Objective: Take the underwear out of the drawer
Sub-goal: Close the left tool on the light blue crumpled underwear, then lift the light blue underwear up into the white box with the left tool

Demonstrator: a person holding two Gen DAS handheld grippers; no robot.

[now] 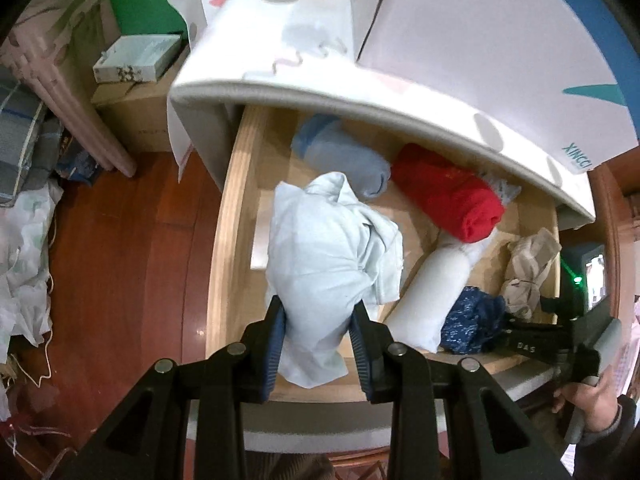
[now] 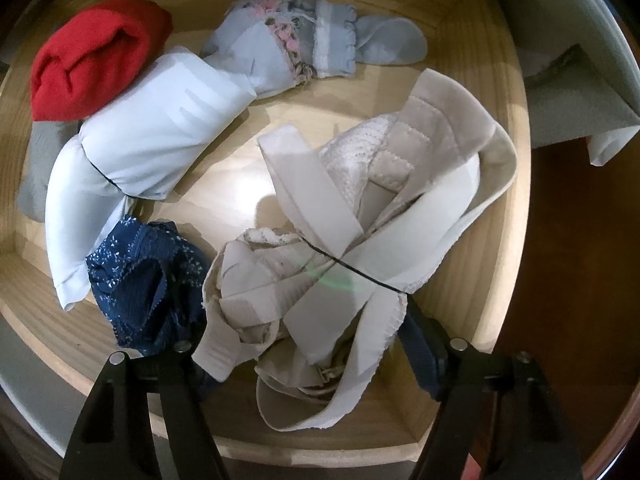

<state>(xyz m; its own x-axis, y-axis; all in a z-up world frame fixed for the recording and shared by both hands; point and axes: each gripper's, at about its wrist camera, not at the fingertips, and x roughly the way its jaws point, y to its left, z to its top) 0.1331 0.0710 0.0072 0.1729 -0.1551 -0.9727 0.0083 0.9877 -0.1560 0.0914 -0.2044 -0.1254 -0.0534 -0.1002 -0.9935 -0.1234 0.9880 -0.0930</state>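
Holding 1 pale-blue garment [image 1: 332, 248], 2 grippers

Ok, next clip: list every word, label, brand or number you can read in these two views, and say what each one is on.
"XINGI", cut off by the edge and seen mirrored or upside down: teal print on the white patterned cloth over the cabinet top.
"DAS": on the black body of the right gripper, left wrist view.
Small box on the carton: dark print, too blurred to read.
Right wrist view: no text.
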